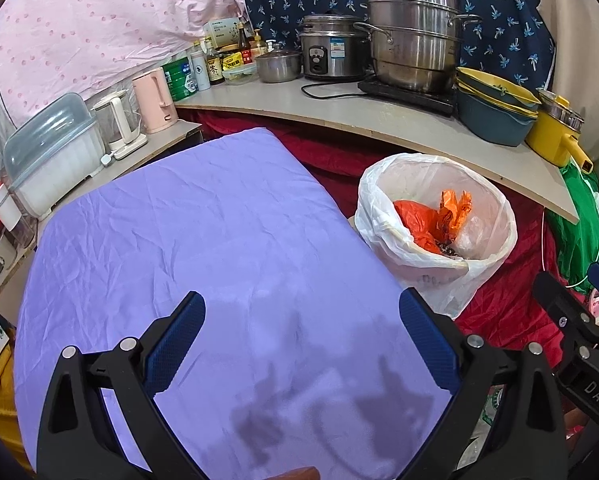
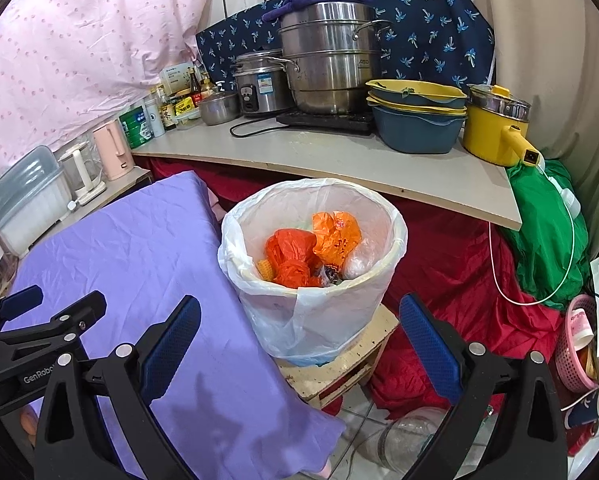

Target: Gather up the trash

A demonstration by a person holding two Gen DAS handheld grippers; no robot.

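Observation:
A round bin lined with a white plastic bag stands to the right of a table covered in purple cloth. Orange bags and wrappers lie inside the bin. My left gripper is open and empty above the purple cloth. My right gripper is open and empty, in front of the bin. The right gripper also shows at the right edge of the left wrist view, and the left gripper at the left edge of the right wrist view.
The bin sits on a low wooden stool over red cloth. A counter behind holds steel pots, a rice cooker, stacked bowls, a yellow pot, bottles and kettles. A green bag, a pink basket and a clear bottle lie at right.

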